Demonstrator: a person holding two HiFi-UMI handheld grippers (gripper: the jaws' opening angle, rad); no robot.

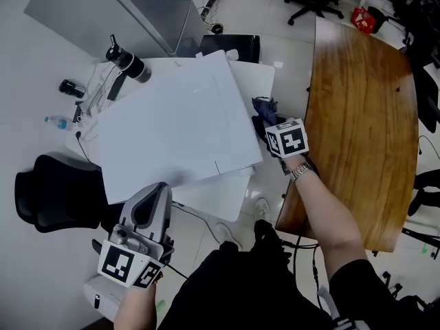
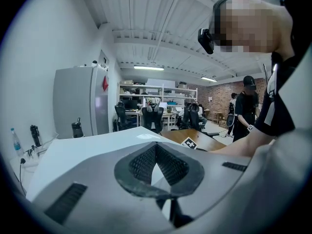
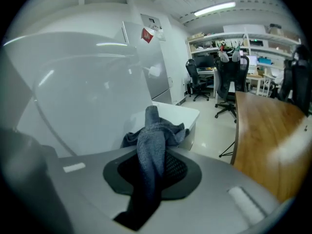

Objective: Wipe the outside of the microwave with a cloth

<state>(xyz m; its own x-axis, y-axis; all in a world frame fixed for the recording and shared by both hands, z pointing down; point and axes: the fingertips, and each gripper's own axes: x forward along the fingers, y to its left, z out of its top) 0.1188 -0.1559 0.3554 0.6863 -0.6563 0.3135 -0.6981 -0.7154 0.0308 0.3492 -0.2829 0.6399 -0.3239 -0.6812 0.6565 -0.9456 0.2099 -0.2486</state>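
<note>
The white microwave (image 1: 172, 126) fills the middle of the head view, seen from above on a white stand. My right gripper (image 1: 267, 124) is at its right side, shut on a dark blue cloth (image 1: 265, 111) that bunches against the microwave's wall. In the right gripper view the cloth (image 3: 153, 145) hangs out from between the jaws, with the microwave's white side (image 3: 83, 101) close on the left. My left gripper (image 1: 157, 190) is at the microwave's near left corner, shut with nothing in it. Its closed jaws (image 2: 157, 152) point over the white top (image 2: 87, 147).
A long wooden table (image 1: 364, 115) runs close along the right. A black chair (image 1: 51, 191) stands at the left. A black flask (image 1: 127, 60) and a water bottle (image 1: 58, 122) sit behind the microwave, near a grey fridge (image 1: 117, 9). A person (image 2: 246, 106) stands further off.
</note>
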